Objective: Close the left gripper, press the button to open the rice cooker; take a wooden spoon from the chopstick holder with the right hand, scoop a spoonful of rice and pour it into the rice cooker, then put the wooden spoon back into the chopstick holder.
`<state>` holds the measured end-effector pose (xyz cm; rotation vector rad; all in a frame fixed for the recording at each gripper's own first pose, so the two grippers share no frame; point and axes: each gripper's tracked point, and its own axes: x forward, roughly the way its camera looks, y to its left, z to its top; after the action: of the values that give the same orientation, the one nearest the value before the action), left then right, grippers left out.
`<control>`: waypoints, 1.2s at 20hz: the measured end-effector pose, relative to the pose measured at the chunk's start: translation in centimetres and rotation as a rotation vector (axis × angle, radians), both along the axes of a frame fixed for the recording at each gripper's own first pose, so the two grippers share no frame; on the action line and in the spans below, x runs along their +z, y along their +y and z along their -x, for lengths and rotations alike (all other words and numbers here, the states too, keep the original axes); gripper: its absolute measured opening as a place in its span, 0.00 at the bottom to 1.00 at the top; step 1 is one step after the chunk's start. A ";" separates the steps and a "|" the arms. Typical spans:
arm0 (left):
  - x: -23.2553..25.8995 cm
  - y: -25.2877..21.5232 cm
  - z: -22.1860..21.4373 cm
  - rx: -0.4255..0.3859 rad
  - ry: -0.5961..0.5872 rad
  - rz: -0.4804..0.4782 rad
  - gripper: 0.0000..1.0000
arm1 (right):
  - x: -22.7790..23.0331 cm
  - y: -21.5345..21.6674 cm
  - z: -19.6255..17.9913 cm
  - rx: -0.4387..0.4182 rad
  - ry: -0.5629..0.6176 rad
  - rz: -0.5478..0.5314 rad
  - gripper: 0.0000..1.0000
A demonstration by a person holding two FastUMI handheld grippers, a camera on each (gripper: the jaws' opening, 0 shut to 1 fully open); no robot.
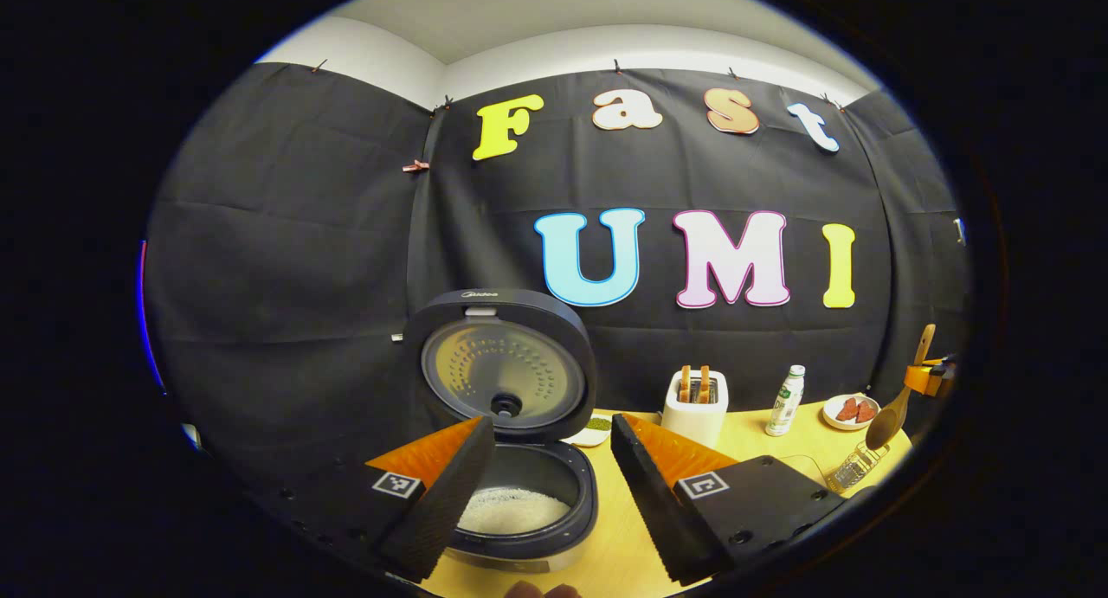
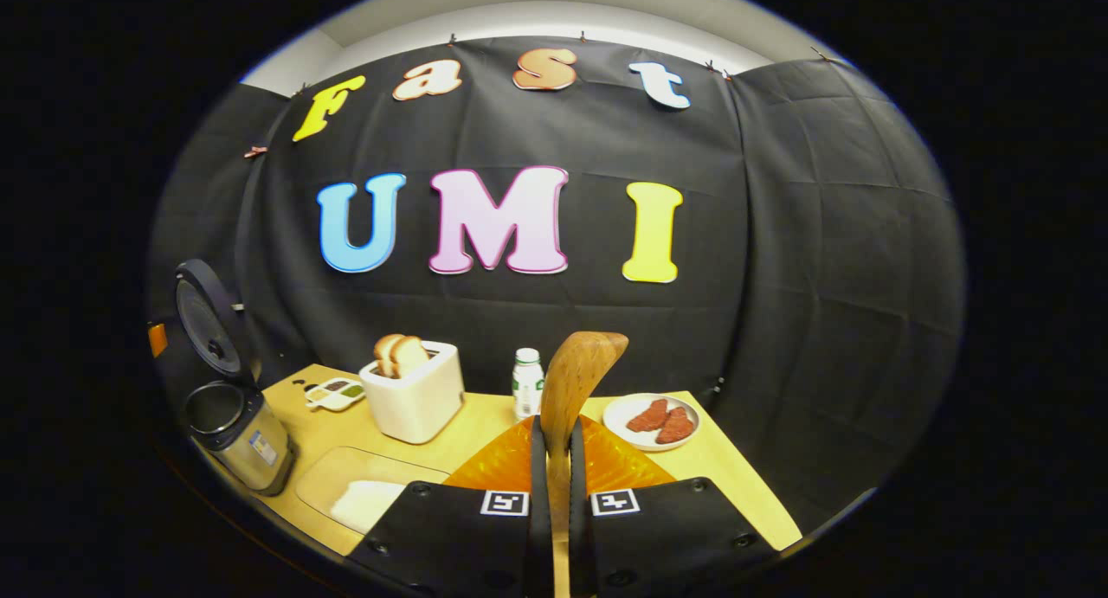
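Right tool clamped on the wooden spoon, bowl up, left tool spread wide over the rice cooker, lid raised, rice inside, brand on lid too small to read, cooker at the bench left edge, toaster behind.

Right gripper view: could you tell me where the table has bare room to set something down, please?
Bare patches: the near right edge of the table, below the plate, and between rice cooker and toaster. Crowded along the back: small dish, toaster, bottle, plate.
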<state>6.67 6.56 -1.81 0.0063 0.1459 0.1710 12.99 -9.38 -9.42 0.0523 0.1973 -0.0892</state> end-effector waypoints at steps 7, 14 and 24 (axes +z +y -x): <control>0.1 -1.5 1.3 0.022 0.018 -0.020 0.92 | -5.3 -3.4 -0.4 -0.019 0.110 0.015 0.12; 0.7 -2.2 1.9 0.016 0.009 -0.030 0.92 | -9.7 -2.6 2.5 -0.004 0.294 -0.012 0.25; 2.9 0.1 0.8 0.029 -0.034 -0.013 0.92 | -7.3 -3.7 7.6 -0.082 0.299 -0.001 0.37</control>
<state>5.85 6.65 1.05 0.0141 0.1111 0.2006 5.39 -13.10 -16.73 0.0474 0.4936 -0.1790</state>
